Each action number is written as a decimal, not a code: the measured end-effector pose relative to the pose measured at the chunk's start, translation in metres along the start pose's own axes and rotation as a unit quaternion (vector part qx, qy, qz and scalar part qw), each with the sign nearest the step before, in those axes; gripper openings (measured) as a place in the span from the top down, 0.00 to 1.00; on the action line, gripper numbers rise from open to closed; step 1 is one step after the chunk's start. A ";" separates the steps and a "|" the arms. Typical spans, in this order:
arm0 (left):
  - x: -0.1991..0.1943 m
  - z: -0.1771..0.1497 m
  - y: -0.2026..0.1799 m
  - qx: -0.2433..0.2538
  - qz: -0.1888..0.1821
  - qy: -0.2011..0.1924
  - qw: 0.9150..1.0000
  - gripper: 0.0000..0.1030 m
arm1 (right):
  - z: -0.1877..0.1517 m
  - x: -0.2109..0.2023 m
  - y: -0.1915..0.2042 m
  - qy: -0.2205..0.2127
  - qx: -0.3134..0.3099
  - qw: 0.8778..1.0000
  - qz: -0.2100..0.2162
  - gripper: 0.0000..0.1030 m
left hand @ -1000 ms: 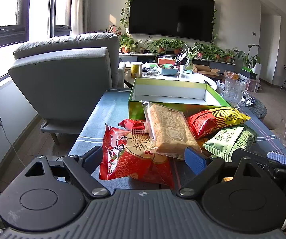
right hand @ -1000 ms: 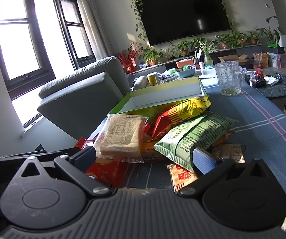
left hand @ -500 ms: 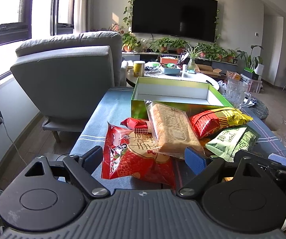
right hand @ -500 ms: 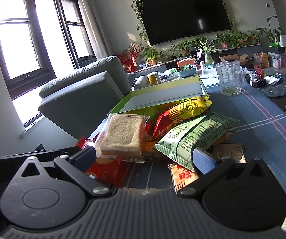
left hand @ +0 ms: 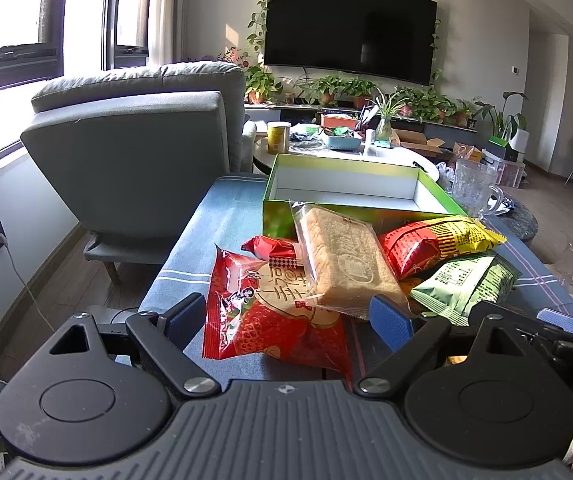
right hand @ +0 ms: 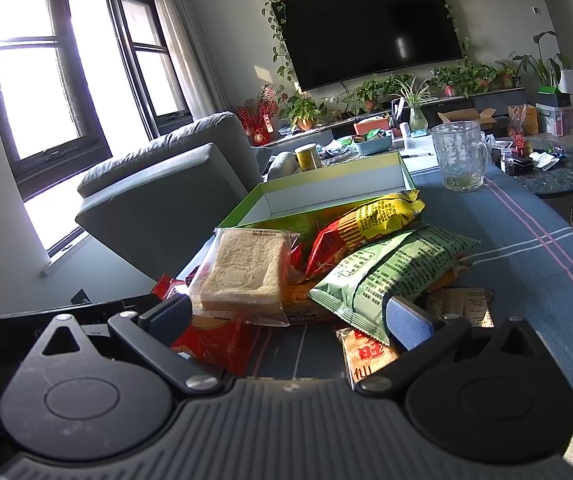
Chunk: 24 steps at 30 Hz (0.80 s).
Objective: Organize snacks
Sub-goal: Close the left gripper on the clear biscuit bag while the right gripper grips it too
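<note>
I hold both grippers low at the near table edge, L gripper (left hand: 288, 314) and R gripper (right hand: 288, 312) both spread wide and empty, so either can take a pack. Snacks (left hand: 342, 272) lie heaped on the cloth just in front of the box (left hand: 346, 186), which looks empty, though its near wall hides part of the floor. Bread pack (right hand: 246, 276) tops the heap, prob. first pick.

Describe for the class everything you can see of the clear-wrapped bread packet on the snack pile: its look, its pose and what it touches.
The bread packet is a pale, square-cornered slab sealed in clear, crinkly plastic with a round printed mark on its face. It lies tilted on top of the pile, over the big red strawberry bag and a small red packet, beside the red-and-yellow bag, just in front of the green box. Neither gripper touches it.
</note>
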<state>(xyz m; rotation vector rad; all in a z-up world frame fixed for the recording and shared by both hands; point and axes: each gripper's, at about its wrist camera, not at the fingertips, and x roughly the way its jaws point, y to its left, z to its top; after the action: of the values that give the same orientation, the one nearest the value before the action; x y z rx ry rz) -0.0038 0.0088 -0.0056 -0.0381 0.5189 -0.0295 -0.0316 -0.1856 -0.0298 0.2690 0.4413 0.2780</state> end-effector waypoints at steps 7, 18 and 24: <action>0.000 0.000 0.001 0.003 0.000 -0.002 1.000 0.15 | -0.001 0.000 0.001 0.000 -0.002 1.000 0.002 0.21; 0.015 0.021 0.012 -0.022 -0.008 -0.020 1.000 0.35 | 0.034 0.018 -0.007 0.002 0.031 0.998 0.050 0.21; 0.039 0.029 0.007 -0.001 -0.054 -0.002 0.999 0.47 | 0.051 0.070 -0.023 0.074 0.108 0.986 0.106 0.21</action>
<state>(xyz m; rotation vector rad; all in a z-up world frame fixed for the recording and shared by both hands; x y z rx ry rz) 0.0447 0.0149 -0.0001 -0.0691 0.5127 -0.1350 0.0574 -0.1944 -0.0192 0.5105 0.5924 0.4611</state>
